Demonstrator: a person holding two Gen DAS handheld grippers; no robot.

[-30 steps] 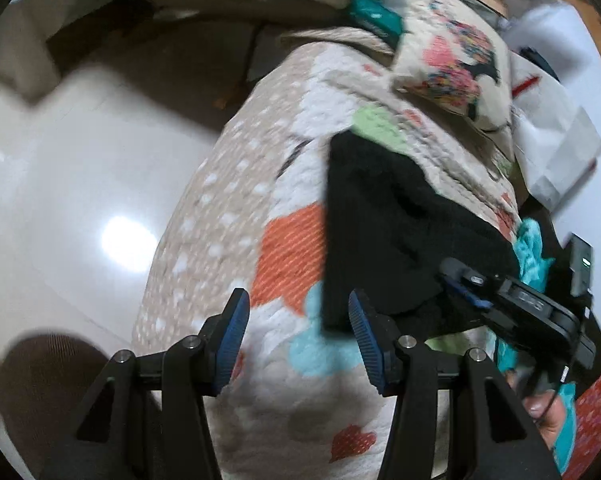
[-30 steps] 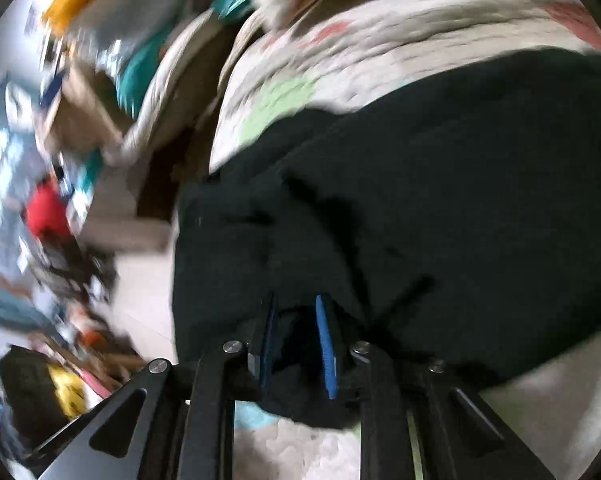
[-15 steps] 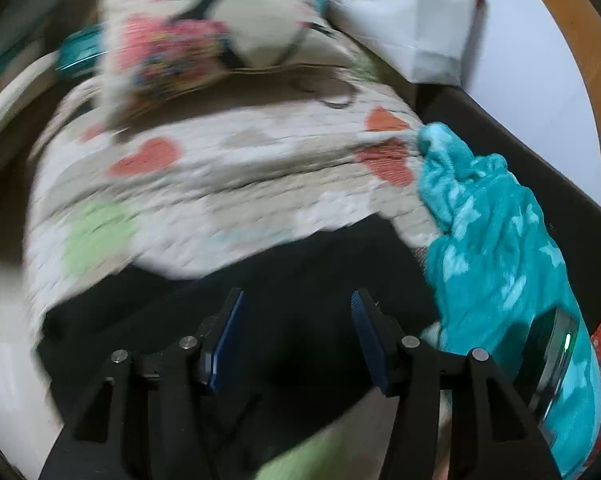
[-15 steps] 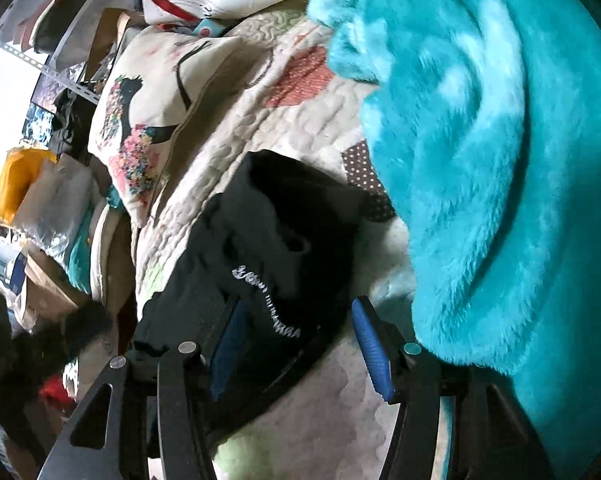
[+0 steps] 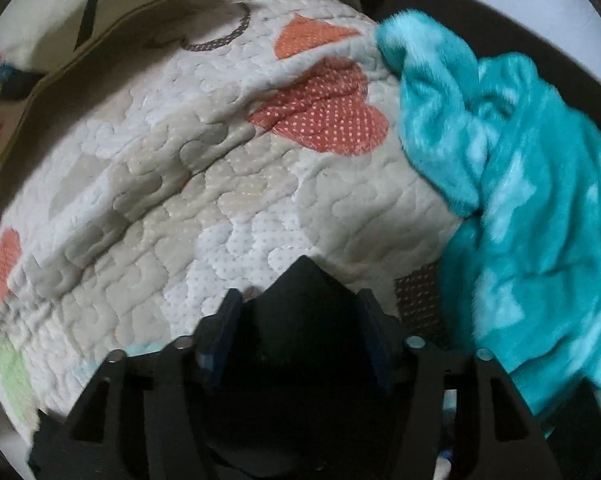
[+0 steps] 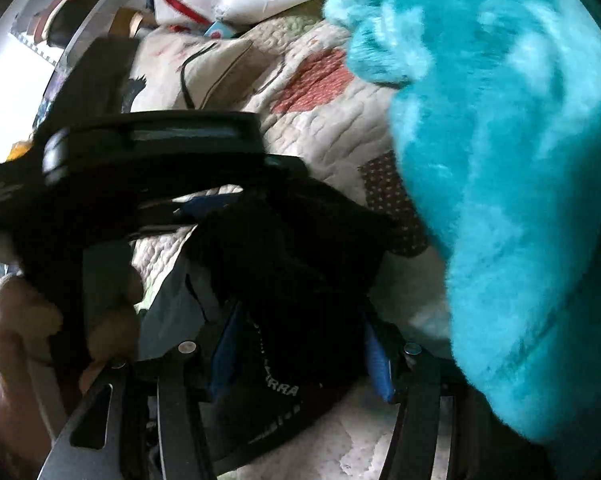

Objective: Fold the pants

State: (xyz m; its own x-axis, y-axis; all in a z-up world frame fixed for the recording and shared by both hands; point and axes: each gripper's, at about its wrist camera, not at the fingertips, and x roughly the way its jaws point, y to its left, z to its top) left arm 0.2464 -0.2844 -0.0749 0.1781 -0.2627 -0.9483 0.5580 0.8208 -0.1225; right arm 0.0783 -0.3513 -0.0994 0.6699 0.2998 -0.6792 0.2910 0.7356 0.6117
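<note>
Black pants (image 5: 300, 320) bunched on quilt (image 5: 228, 184), beside teal blanket (image 5: 532, 208). Left tongs (image 5: 298, 332) and right tongs (image 6: 300, 344) both spread wide, straddling cloth, gripping nothing. Best: pinch single edge layer, avoid blanket.

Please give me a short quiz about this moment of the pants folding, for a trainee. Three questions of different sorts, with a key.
1. True or false: the black pants lie on a bare wooden table.
2. In the left wrist view, what lies right of the pants? A) teal fleece blanket B) red towel C) book
3. Fill in: the fingers of the left gripper and the right gripper stand ___, with pants cloth between them.

Key: 1 false, they lie on a heart quilt; 2 A; 3 open.
</note>
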